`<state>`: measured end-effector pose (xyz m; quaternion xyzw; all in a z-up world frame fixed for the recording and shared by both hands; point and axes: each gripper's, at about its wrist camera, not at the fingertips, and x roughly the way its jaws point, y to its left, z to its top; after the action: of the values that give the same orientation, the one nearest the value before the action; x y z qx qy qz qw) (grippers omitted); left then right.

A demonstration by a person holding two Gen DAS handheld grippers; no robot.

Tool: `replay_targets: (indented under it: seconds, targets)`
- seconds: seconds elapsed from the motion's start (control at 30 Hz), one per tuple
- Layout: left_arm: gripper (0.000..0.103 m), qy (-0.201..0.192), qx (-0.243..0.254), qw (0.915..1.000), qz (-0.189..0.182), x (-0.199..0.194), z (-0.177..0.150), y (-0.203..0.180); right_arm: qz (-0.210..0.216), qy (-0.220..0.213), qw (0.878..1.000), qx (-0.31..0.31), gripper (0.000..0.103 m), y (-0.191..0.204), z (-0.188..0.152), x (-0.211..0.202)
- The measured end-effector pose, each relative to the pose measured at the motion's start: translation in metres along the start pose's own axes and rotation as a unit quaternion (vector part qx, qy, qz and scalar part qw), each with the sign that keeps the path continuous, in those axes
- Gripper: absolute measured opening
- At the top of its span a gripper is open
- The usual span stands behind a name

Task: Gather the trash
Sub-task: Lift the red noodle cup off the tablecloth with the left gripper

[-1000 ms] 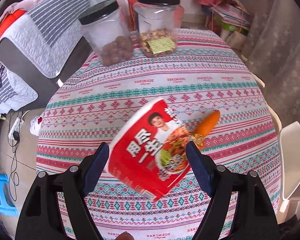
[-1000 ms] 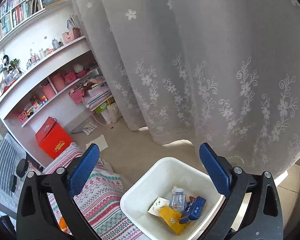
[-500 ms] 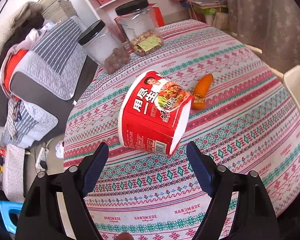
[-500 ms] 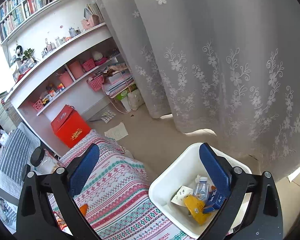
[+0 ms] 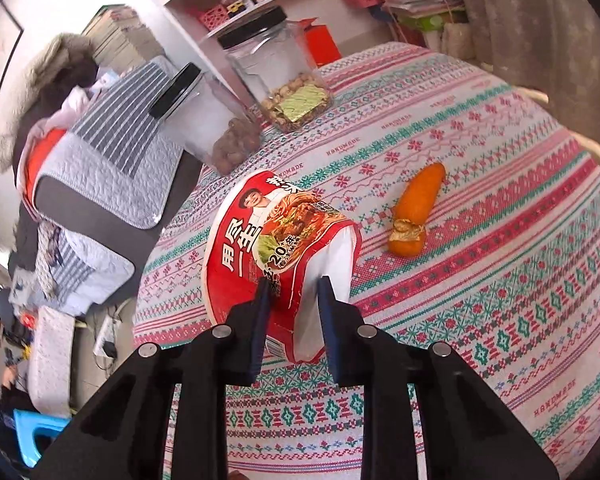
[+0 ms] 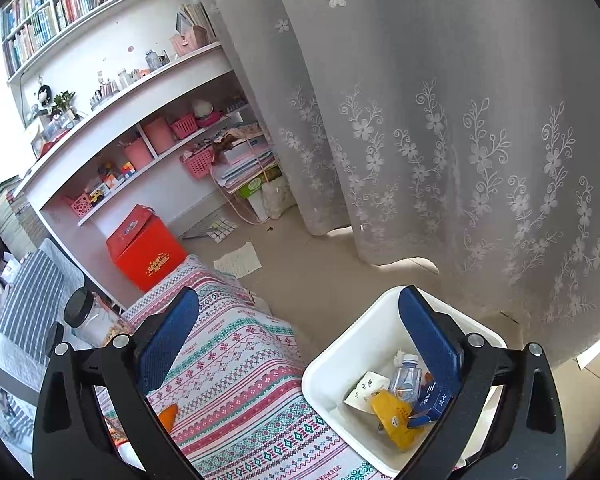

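The red-and-white paper instant-noodle cup (image 5: 278, 254), trash to be collected, lies on its side on the round worktop under a pink-and-green patterned cloth (image 5: 480, 280), its open mouth turned toward the left gripper (image 5: 292, 294); that gripper has narrowed onto the cup's thin wall near the rim, one finger outside on the printed face and one seemingly inside the white lining, so it holds the cup by a pinch of paper. The likely trouble starts there: the wall may buckle or tear under the squeeze, or the cup may swing and slip out once lifted, since the hold sits at one edge and not across the body. To the right, an orange sausage-shaped snack in a wrapper with a gold foil clip (image 5: 416, 214) lies near the cup, apart from it, and a swinging cup could knock it off the cloth. Farther right, the right gripper (image 6: 300, 340) hangs wide and empty above the white square plastic bin (image 6: 340, 360), which already holds a small bottle and wrappers. Half a second ago the left gripper was spread wide short of the cup; now it is closed on the rim.
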<state>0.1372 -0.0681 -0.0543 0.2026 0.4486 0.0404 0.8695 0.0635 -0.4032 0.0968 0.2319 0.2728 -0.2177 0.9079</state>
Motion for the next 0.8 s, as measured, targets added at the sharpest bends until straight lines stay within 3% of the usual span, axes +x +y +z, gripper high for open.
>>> replay_targets:
  seconds: [0.03, 0.1, 0.27, 0.37, 0.5, 0.57, 0.6, 0.63, 0.67, 0.7, 0.8]
  targets:
    - [0.012, 0.007, -0.029, 0.9994, -0.020, 0.001, 0.002, 0.012, 0.000, 0.000, 1.000, -0.002, 0.096, 0.001, 0.000, 0.001]
    - [0.012, 0.022, -0.097, 0.9932, -0.061, 0.002, 0.007, 0.041, 0.002, 0.003, 1.000, -0.003, 0.096, 0.002, -0.001, 0.002]
    - [0.007, 0.034, -0.229, 0.9649, -0.123, -0.004, 0.006, 0.106, 0.010, 0.011, 1.000, -0.016, 0.096, 0.011, -0.006, 0.004]
    - [0.002, 0.045, -0.269, 0.9544, -0.122, 0.002, 0.000, 0.135, 0.013, 0.013, 1.000, -0.023, 0.096, 0.014, -0.008, 0.004]
    - [0.002, 0.077, -0.284, 0.9493, -0.112, 0.022, -0.010, 0.150, 0.017, 0.022, 0.999, -0.029, 0.096, 0.019, -0.010, 0.006]
    - [0.005, 0.083, -0.299, 0.9420, -0.127, 0.025, -0.016, 0.153, 0.018, 0.023, 0.999, -0.032, 0.096, 0.021, -0.011, 0.007]
    - [0.017, 0.084, -0.311, 0.9367, -0.138, 0.026, -0.019, 0.155, 0.019, 0.024, 0.999, -0.034, 0.096, 0.023, -0.011, 0.008]
    - [0.055, 0.083, -0.319, 0.9328, -0.145, 0.026, -0.021, 0.156, 0.020, 0.025, 0.999, -0.035, 0.096, 0.024, -0.012, 0.008]
    - [0.077, 0.075, -0.327, 0.9306, -0.147, 0.024, -0.023, 0.156, 0.021, 0.026, 0.999, -0.036, 0.096, 0.025, -0.013, 0.009]
    - [0.094, 0.060, -0.335, 0.9299, -0.141, 0.019, -0.023, 0.157, 0.020, 0.028, 0.999, -0.036, 0.096, 0.026, -0.013, 0.009]
    - [0.095, 0.037, -0.320, 0.9343, -0.153, 0.013, -0.018, 0.150, 0.022, 0.032, 0.998, -0.044, 0.096, 0.029, -0.015, 0.010]
